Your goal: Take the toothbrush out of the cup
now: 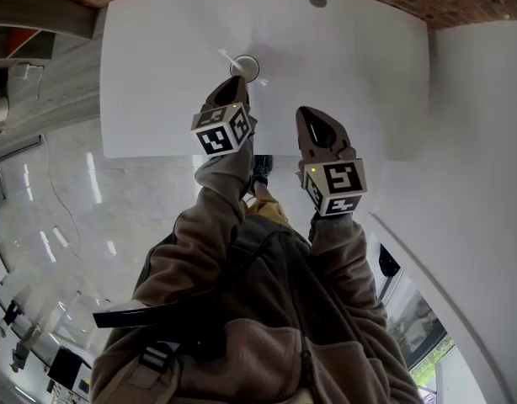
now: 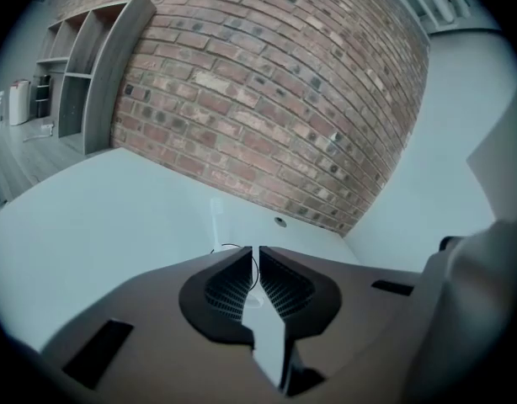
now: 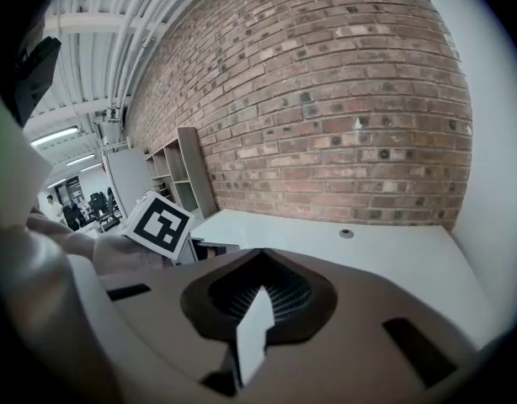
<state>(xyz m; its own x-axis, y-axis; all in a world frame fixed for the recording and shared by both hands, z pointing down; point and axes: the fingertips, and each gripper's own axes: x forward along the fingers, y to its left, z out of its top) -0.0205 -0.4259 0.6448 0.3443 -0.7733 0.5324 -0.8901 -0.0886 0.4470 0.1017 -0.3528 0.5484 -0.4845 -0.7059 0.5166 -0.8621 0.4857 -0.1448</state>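
A small cup stands on the white table, with a white toothbrush leaning out of it toward the far left. My left gripper has its tips right at the cup's near side. In the left gripper view its jaws stand a narrow slit apart; the cup's dark rim shows just past them and the toothbrush rises behind. My right gripper hovers to the right of the cup, well apart from it. In its own view it is shut and holds nothing.
A round grommet hole sits near the table's far edge, by the brick wall. Open shelves stand at the far left. The table's near edge runs under both arms, and a white wall borders it on the right.
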